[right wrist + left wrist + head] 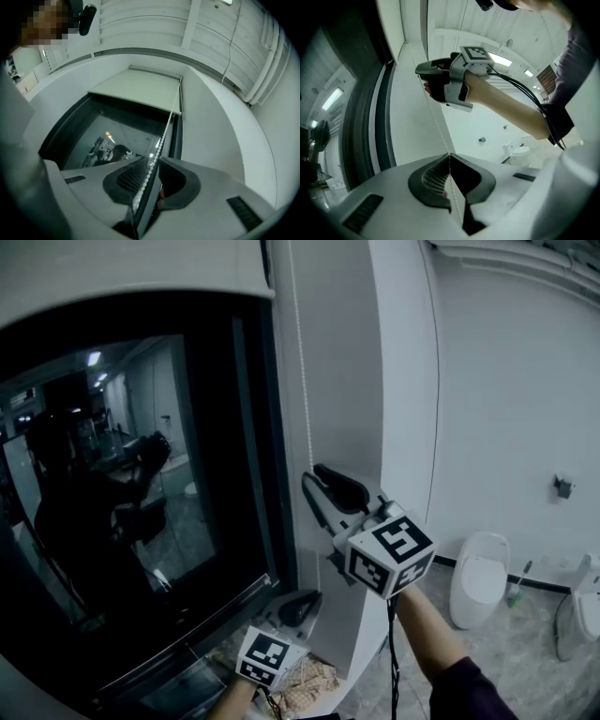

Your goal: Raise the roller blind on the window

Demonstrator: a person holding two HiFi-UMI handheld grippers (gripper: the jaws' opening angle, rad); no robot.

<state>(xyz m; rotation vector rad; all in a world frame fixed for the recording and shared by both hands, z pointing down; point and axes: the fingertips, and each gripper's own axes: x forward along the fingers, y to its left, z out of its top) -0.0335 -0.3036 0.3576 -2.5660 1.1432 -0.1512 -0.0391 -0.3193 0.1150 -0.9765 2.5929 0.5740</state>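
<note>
The roller blind (122, 273) sat high at 11 o'clock over the window (112, 521). At 6 o'clock the left gripper (305, 604) pinched the bead chain (301, 381); the right gripper (313, 474), above, straddled it with jaws apart. Probably mid-haul: the right must clamp next, then pull toward 6 o'clock

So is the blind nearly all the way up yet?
Nearly. The blind is already rolled high and covers only the top of the window. Right now the left gripper is shut on the bead chain. The right gripper is higher up, open, with the chain between its jaws. Left to do: probably a few more pulls to wind up that last strip.
</note>
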